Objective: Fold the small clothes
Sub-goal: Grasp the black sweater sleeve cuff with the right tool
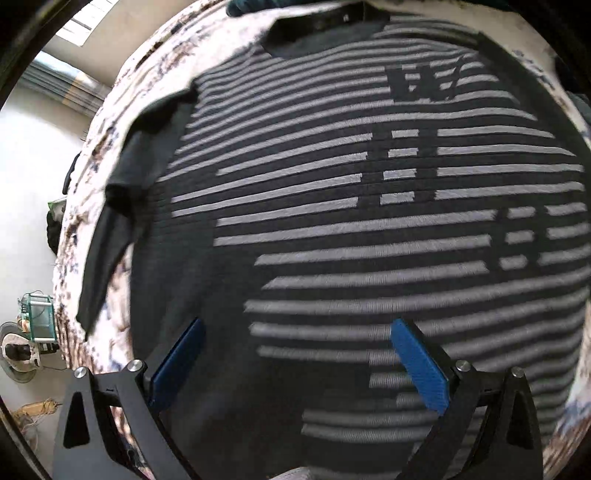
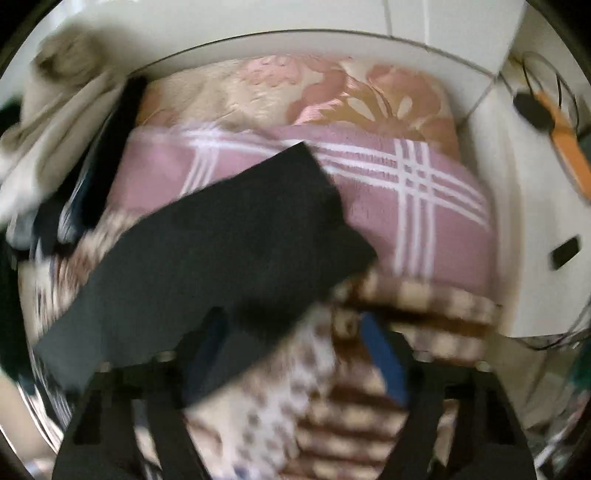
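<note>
A dark T-shirt [image 1: 332, 221] with grey stripes lies spread flat on a patterned bedsheet [image 1: 110, 122], collar [image 1: 321, 26] at the top and its left sleeve [image 1: 118, 206] hanging toward the edge. My left gripper [image 1: 295, 332] hovers open over the shirt's lower part, blue pads [image 1: 417, 365] wide apart, holding nothing. In the blurred right wrist view, a dark sleeve [image 2: 221, 251] of the shirt lies across the sheet. My right gripper [image 2: 295, 332] is open, its left finger under or beside the dark cloth edge.
A pink plaid blanket [image 2: 406, 206] and a floral pillow [image 2: 332, 96] lie behind the sleeve. A heap of other clothes [image 2: 59, 147] sits at the left. A white wall [image 2: 517, 221] stands at the right. The floor with clutter [image 1: 33, 332] lies left of the bed.
</note>
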A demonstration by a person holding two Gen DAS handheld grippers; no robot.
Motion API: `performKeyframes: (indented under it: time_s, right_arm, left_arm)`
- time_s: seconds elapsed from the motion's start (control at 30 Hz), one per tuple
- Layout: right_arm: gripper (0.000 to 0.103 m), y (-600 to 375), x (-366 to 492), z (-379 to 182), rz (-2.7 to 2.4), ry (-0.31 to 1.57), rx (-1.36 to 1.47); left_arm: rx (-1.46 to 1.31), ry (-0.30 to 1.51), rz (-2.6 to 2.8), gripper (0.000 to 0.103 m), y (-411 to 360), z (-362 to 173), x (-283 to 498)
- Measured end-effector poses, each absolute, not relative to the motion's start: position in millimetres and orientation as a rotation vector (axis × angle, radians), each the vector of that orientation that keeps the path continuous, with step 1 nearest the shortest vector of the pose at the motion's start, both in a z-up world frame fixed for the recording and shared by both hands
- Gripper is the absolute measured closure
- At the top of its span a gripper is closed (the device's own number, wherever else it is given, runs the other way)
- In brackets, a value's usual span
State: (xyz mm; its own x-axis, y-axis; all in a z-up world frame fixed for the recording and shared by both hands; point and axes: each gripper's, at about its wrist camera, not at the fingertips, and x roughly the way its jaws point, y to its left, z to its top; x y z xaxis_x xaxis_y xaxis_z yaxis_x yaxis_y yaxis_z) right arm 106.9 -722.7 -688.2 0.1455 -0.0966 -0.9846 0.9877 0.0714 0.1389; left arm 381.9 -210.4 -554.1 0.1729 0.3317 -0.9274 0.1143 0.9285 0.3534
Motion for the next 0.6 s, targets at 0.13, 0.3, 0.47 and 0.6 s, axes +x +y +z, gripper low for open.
performKeyframes:
  time_s: [0.13, 0.3, 0.47, 0.6]
  right_arm:
    - [0.077, -721, 122, -683, -1.174, 0.943, 1.048]
    - [0.098, -716, 146, -666, -1.194, 0.905, 0.953]
    - [0.099, -693, 177, -607, -1.111, 0.839, 0.832]
    - [0.099, -650, 227, -537, -0.947, 0.771, 0.737]
  left_arm:
    - [0.376, 1.385, 0.137, 0.0, -217, -568, 399]
    - [0.354, 1.358, 0.1, 0.0, -214, -570, 414]
    - [0.287, 1.315, 0.087, 0.0, -195, -554, 432]
    - [0.226, 1.285, 0.093, 0.0, -165, -534, 450]
